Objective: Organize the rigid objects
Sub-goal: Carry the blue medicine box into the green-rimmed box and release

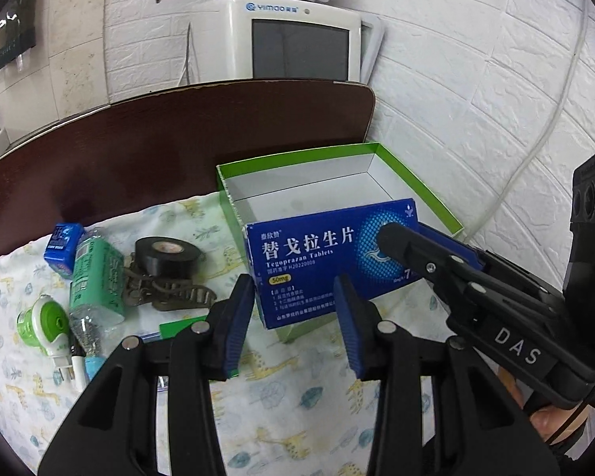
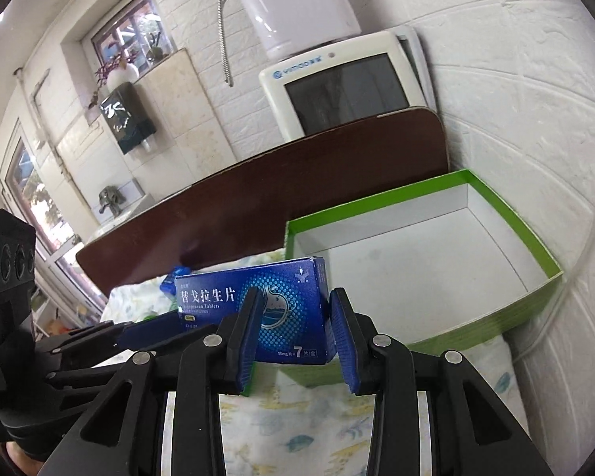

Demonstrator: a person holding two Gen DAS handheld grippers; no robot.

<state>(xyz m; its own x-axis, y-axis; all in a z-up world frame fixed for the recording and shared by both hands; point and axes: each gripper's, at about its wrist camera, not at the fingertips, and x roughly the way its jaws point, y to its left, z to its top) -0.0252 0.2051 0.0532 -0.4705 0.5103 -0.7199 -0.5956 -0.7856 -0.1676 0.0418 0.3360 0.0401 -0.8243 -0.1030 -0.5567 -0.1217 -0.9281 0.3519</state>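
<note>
A blue tablet box (image 1: pixel 317 261) hangs in the air in front of an open green-rimmed carton (image 1: pixel 416 182) with a white inside. My right gripper (image 2: pixel 293 325) is shut on the blue tablet box (image 2: pixel 281 309) at its right end; it also shows in the left wrist view (image 1: pixel 428 254). My left gripper (image 1: pixel 293 305) is open and empty, just below and in front of the box. The carton (image 2: pixel 527 238) holds nothing that I can see.
On the patterned cloth (image 1: pixel 289 404) at the left lie a black tape roll (image 1: pixel 166 256), a green-labelled plastic bottle (image 1: pixel 95 281), a small blue box (image 1: pixel 63 248), a green-and-white plug-in device (image 1: pixel 47 325) and a metal tool (image 1: pixel 166 293). A dark wooden board (image 1: pixel 178 131) stands behind.
</note>
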